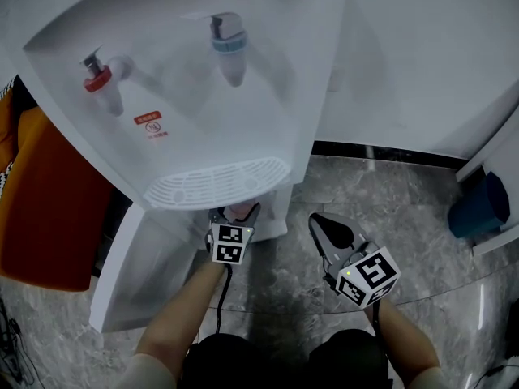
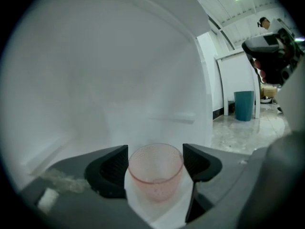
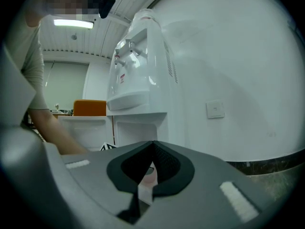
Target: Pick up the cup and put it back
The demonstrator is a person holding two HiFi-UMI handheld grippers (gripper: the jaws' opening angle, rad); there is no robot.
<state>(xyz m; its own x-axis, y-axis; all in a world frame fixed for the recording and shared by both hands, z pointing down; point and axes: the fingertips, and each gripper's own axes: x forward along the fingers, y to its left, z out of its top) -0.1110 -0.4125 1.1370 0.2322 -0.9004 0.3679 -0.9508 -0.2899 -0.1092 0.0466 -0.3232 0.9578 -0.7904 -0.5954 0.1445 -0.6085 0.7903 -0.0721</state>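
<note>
**While the cup stands between spread jaws: tip-over risk**

Because the left hand-held gripper (image 2: 156,157) has its jaws spread close either side of the pink, dimpled, translucent plastic cup (image 2: 156,173), a skewed withdrawal could catch the rim. In my judgement that would topple the cup, which looks light. It stands upright on a white surface (image 2: 167,216), apparently the lower compartment of the white water dispenser (image 1: 186,128). Whether the pads touch its wall is unclear. The right hand-held gripper (image 1: 320,224), jaws pressed together, hangs empty alongside. Beyond lie a glossy grey marbled floor (image 1: 389,193), a white wall with black skirting, and a teal bin (image 1: 480,207) well apart.
</note>
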